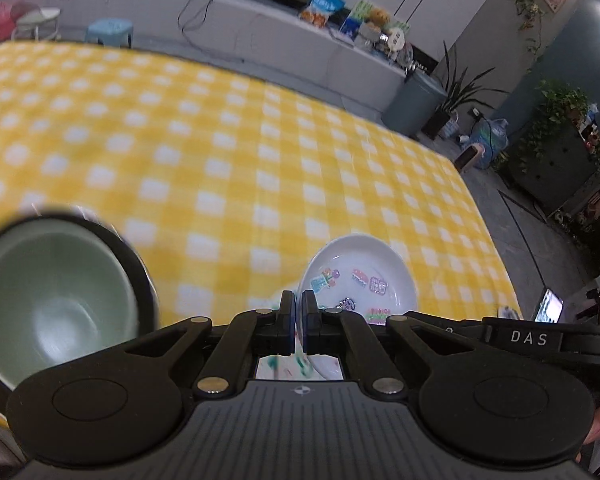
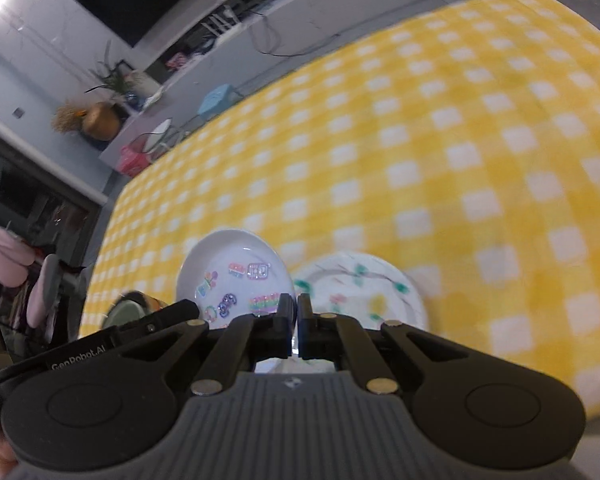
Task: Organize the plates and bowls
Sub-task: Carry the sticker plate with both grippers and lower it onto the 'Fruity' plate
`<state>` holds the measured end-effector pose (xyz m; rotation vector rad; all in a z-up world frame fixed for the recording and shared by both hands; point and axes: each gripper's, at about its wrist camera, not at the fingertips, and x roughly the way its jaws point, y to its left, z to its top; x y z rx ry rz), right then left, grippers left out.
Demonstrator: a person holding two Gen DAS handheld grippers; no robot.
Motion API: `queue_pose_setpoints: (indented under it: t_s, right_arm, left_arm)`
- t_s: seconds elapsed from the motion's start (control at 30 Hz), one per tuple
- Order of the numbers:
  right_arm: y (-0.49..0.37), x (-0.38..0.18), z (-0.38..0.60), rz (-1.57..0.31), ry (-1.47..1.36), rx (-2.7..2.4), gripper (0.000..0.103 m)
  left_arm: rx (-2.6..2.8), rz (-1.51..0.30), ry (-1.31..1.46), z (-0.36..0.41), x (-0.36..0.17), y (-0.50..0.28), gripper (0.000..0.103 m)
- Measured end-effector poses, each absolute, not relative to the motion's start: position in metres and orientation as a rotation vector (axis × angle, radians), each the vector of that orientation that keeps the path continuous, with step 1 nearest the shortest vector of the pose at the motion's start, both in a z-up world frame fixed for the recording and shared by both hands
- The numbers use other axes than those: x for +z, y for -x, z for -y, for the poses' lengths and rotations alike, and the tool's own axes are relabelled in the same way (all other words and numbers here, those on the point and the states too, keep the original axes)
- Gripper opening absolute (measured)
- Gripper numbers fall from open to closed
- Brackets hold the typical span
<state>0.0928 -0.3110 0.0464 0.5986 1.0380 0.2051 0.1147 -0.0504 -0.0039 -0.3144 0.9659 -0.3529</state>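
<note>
A white cartoon-print dish (image 1: pixel 360 276) is held by its rim, tilted above the yellow checked table (image 1: pixel 220 140). Both grippers pinch it: my left gripper (image 1: pixel 299 300) is shut on its left rim, and my right gripper (image 2: pixel 297 306) is shut on its right rim (image 2: pixel 236 272). Under it lies a white plate with green floral print (image 2: pixel 364 288), also glimpsed under the left gripper (image 1: pixel 288 364). A pale green bowl with a dark outside (image 1: pixel 56 300) sits at the left, and its edge shows in the right wrist view (image 2: pixel 130 308).
The table's far edge runs past a blue stool (image 1: pixel 110 32) and a grey counter (image 1: pixel 260 28). Its right edge drops to the floor by a grey bin (image 1: pixel 414 100) and potted plants. A laptop (image 1: pixel 548 306) stands at the right.
</note>
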Motion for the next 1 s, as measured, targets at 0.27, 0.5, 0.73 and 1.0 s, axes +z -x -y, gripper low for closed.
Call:
queue_pose_setpoints:
  t_s: [0.27, 0.5, 0.73, 1.0]
  right_arm:
    - [-0.084, 0.022, 0.313, -1.082, -0.554, 0.142, 0.000]
    - [-0.082, 0.005, 0.321, -1.102, -0.576, 0.100, 0.000]
    - [-0.087, -0.002, 0.312, -1.106, -0.515, 0.064, 0.000]
    - [-0.088, -0.004, 0.312, -1.119, -0.508, 0.050, 0.000]
  left_arm:
    - [-0.287, -1.047, 0.345, 0.066, -0.039, -0.110, 0.004]
    - [-0.254, -1.078, 0.362, 0.074, -0.051, -0.105, 0.004]
    - [-0.234, -1.083, 0.340, 0.080, -0.057, -0.108, 0.004]
    - [-0.237, -1.075, 0.307, 0.085, -0.058, -0.110, 0.004]
